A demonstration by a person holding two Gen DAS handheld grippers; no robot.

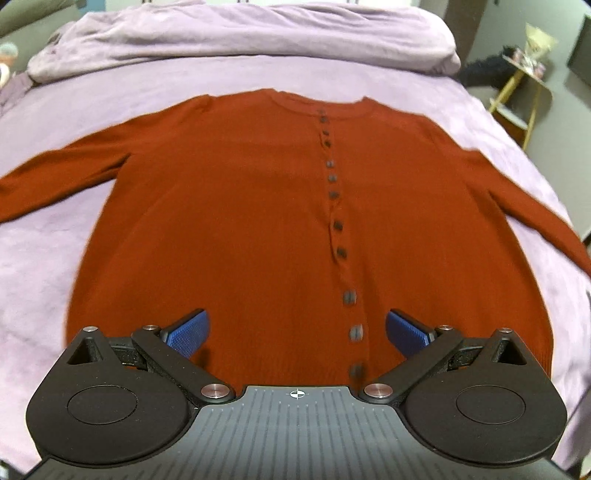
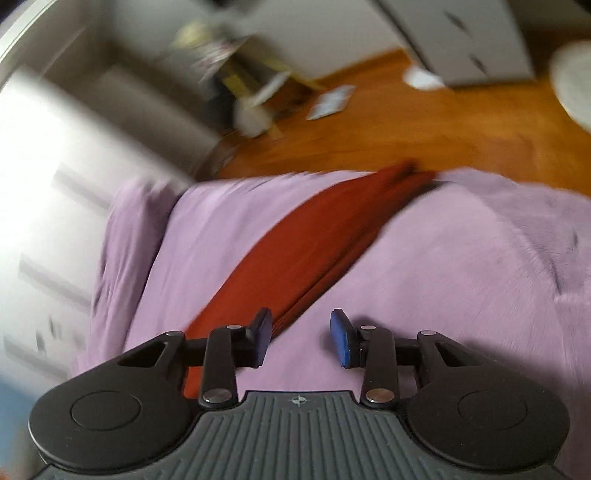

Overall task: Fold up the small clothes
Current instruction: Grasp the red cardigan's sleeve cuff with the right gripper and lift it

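Note:
A rust-red buttoned cardigan [image 1: 236, 206] lies flat, front up, on a lilac bed cover [image 1: 44, 258], sleeves spread to both sides, collar at the far end. My left gripper [image 1: 297, 332] is wide open and empty, hovering over the hem near the button row [image 1: 334, 206]. In the blurred right wrist view, one red sleeve [image 2: 306, 240] runs diagonally across the cover toward the bed edge. My right gripper [image 2: 301, 338] is open and empty, just right of the sleeve's near part, its left finger [image 2: 260, 338] over the sleeve's edge.
A bunched lilac duvet [image 1: 240, 37] lies across the bed's far end. A small yellow-legged side table [image 1: 524, 74] stands to the right of the bed. Beyond the bed edge are a wooden floor [image 2: 424, 125] with scattered papers and white drawers [image 2: 461, 33].

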